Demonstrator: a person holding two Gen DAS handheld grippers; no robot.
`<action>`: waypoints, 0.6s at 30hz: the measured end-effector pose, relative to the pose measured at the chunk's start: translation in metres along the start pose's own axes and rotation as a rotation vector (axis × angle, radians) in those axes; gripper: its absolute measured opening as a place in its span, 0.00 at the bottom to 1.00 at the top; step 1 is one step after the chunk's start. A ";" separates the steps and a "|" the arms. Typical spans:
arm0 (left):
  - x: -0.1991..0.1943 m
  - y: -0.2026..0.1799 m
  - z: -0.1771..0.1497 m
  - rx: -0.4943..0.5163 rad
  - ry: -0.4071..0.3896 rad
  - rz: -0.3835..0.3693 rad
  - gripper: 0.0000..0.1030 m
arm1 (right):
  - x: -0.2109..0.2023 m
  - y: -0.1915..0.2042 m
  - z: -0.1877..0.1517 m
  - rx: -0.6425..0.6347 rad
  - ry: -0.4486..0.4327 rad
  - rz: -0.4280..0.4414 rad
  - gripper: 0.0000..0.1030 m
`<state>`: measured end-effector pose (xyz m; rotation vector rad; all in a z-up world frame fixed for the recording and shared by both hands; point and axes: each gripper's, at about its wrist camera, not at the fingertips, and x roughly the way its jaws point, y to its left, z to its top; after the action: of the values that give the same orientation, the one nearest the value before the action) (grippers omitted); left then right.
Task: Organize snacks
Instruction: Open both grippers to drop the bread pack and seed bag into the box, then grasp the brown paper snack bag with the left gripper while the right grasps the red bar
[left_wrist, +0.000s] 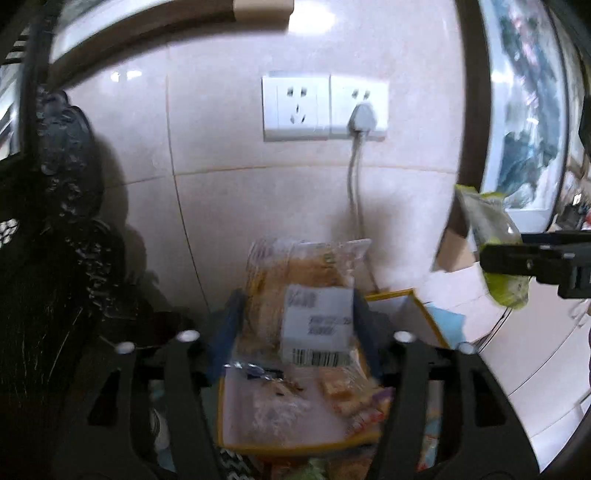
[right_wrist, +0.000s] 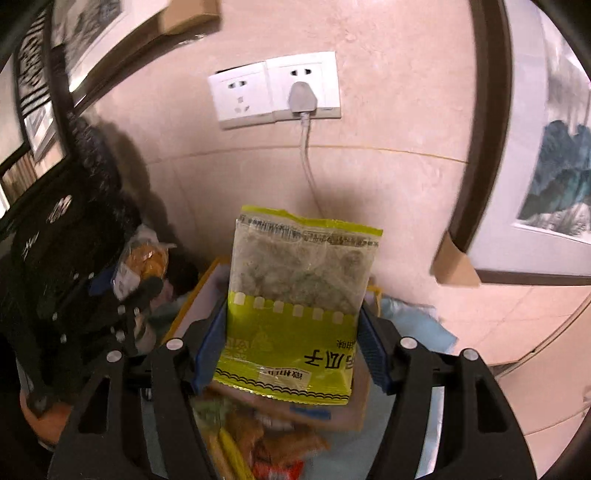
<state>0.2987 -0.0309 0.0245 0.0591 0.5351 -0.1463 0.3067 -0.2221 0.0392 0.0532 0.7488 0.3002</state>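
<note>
A clear bag of brown pastry with a white barcode label (left_wrist: 314, 269) stands blurred between the blue pads of my left gripper (left_wrist: 295, 325). The jaws stand wide, with a thin gap at the left pad. In the right wrist view this bag (right_wrist: 146, 254) sits at the left gripper's (right_wrist: 136, 284) tip. My right gripper (right_wrist: 291, 332) is shut on a yellow-green bag of seeds (right_wrist: 299, 266), held upright by its sides. From the left wrist view that bag (left_wrist: 487, 218) hangs across the right gripper (left_wrist: 491, 258). Below both lies a yellow-rimmed tray (left_wrist: 391, 295) with several loose snacks (left_wrist: 343, 398).
A tiled wall with a double socket and a grey plug (left_wrist: 364, 118) is straight ahead. Dark carved furniture (left_wrist: 62, 184) stands at the left. A framed painting (left_wrist: 524, 110) with a cardboard corner guard (left_wrist: 454, 243) leans at the right. A blue cloth (left_wrist: 447, 317) lies beside the tray.
</note>
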 end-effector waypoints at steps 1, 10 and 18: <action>0.016 0.003 -0.001 -0.014 0.064 0.005 0.96 | 0.013 -0.004 -0.004 0.001 0.041 -0.014 0.76; -0.001 0.012 -0.115 -0.075 0.159 -0.022 0.96 | 0.034 -0.007 -0.152 -0.099 0.266 0.028 0.76; -0.066 -0.054 -0.269 0.117 0.316 -0.268 0.96 | 0.021 -0.002 -0.299 -0.142 0.444 0.068 0.75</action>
<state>0.0987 -0.0503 -0.1736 0.1255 0.8494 -0.4350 0.1194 -0.2359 -0.1937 -0.1266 1.1647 0.4362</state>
